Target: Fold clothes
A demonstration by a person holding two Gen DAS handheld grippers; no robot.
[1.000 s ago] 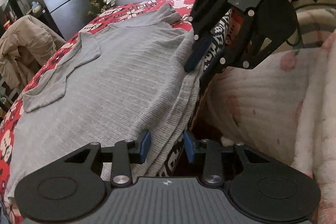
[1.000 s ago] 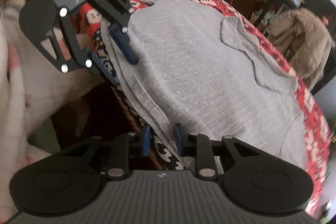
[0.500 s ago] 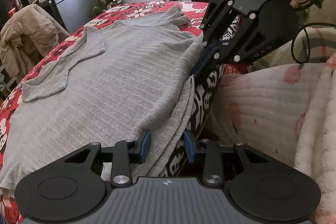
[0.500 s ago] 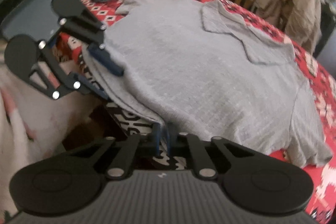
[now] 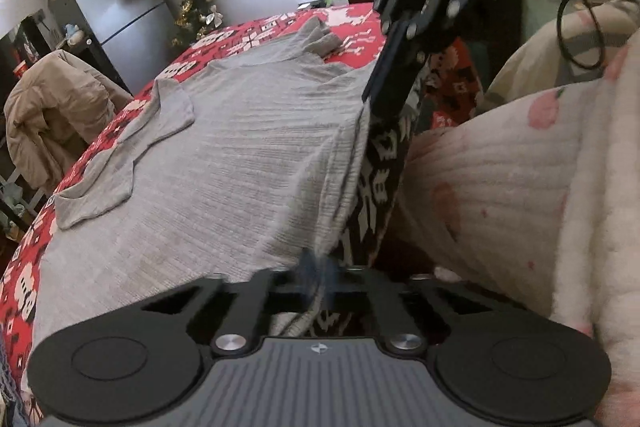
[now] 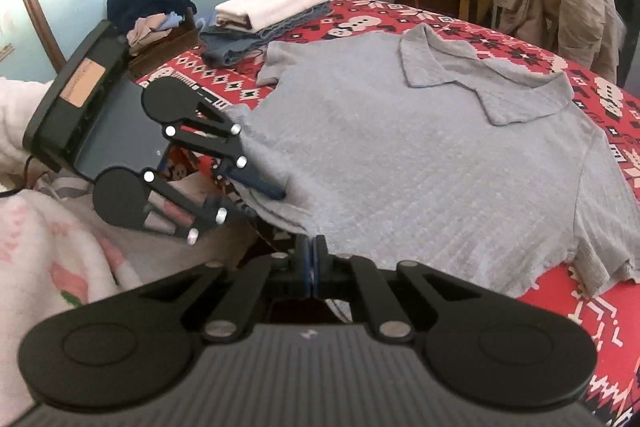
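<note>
While angled down, both grippers (image 5: 316,273) (image 6: 311,259) pinch shirt (image 6: 400,155) hem

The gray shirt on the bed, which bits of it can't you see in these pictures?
- Left wrist view: the gray shirt's pinched hem is blurred where the left gripper has shut on it.
- Right wrist view: the hem under the right gripper is hidden by its closed pads.
- Both views: the shirt's underside is hidden against the red patterned cover.
- Right wrist view: the near sleeve runs off the right edge.
</note>
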